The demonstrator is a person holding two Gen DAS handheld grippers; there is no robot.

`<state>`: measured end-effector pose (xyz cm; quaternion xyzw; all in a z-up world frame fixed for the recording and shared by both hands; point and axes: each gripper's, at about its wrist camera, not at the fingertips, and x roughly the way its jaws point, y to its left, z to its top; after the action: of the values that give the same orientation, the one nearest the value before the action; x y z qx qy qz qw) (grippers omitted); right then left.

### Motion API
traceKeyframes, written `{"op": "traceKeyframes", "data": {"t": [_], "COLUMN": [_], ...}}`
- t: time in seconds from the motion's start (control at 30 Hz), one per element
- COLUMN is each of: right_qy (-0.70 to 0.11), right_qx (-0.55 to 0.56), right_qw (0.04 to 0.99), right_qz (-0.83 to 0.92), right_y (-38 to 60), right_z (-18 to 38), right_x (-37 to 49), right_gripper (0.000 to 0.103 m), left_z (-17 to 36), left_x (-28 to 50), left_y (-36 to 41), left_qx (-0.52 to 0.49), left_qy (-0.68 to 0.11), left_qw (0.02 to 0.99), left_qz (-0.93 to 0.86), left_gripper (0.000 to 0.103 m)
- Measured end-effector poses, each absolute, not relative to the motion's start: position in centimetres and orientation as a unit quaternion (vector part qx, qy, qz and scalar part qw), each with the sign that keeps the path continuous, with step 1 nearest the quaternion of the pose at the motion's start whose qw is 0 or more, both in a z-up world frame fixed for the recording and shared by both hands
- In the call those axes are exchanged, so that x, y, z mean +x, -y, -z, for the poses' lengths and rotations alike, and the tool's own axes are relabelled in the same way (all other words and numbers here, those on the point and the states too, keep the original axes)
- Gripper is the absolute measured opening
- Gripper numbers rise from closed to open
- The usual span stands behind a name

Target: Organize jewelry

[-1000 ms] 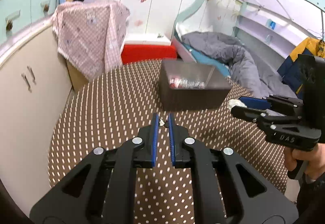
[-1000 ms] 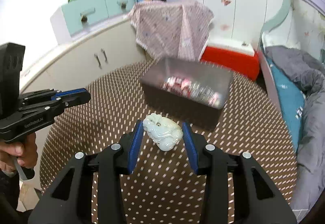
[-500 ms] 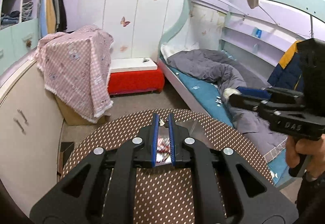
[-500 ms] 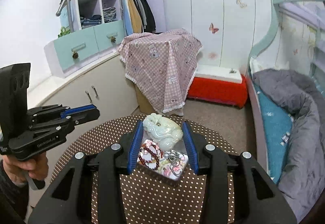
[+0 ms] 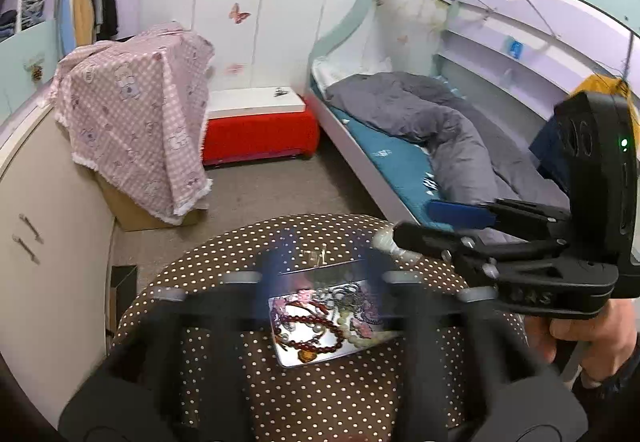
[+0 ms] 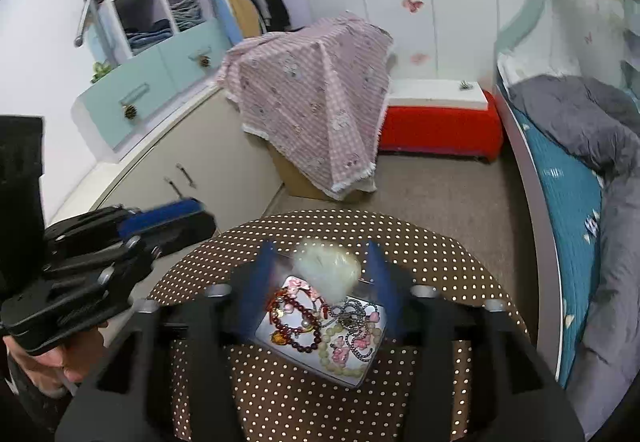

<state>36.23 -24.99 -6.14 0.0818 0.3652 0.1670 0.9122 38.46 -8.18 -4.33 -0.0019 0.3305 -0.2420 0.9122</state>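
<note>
We are looking down over a round brown surface [image 6: 460, 262] with white polka dots, both claws hovering above a clear box [image 6: 320, 338] of jewelry.

The right claw [image 6: 320, 278] is spread wide and motion-blurred. A pale green carved jade piece [image 6: 326, 268] is sitting between its blue pads [image 6: 378, 274] — not touching either, and also blurred — directly over the box's far edge.

The left claw [image 5: 324, 266] is likewise blurred and spread wide apart. A tiny gold-coloured item [image 5: 318, 256] is showing between its fingers, above the box; we cannot tell whether anything is touching it.

Inside the box, a dark red bead bracelet [image 6: 298, 326], a silver chain [image 6: 356, 312], pink charms [image 6: 340, 354] and pale green beads [image 6: 340, 366] are lying tangled together.

Beyond the surface are a red bench [image 6: 440, 129], a pink checked cloth [image 6: 316, 97] and a bed [image 6: 568, 177] with grey bedding.
</note>
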Motion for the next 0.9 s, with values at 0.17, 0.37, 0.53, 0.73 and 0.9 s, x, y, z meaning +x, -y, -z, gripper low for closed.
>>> {"op": "traceKeyframes", "data": {"t": [0.17,0.37,0.53,0.73,0.9], "right_qy": [-0.353,-0.343,-0.338,-0.319,-0.288], "right_qx": [0.094,0.097,0.094,0.089,0.076], "right_qw": [0.919,0.926,0.929,0.938,0.951], "right_qz": [-0.15,-0.126,-0.121,-0.101,-0.08], "right_y": [26.0,26.6,26.4,26.0,25.4], "right_z": [5.8,4.9,4.3,2.9,1.3], "right_x": [35.5,34.9,33.3,30.0,25.9], "right_gripper": [0.094,0.095,0.095,0.095,0.095], "left_z": [4.1,3.7,2.5,1.1,0.3], "left_x": [38.1,37.0,34.7,31.1,27.3], "left_y": [7.1,6.4,6.1,5.3,4.6], "left_qx": [-0.008,-0.005,0.006,0.024,0.031], "left_qy": [-0.322,-0.315,-0.291,-0.263,-0.237], "left_qw": [0.921,0.929,0.94,0.954,0.964], "left_qz": [0.218,0.194,0.176,0.139,0.118], "left_gripper": [0.087,0.091,0.094,0.096,0.096]}}
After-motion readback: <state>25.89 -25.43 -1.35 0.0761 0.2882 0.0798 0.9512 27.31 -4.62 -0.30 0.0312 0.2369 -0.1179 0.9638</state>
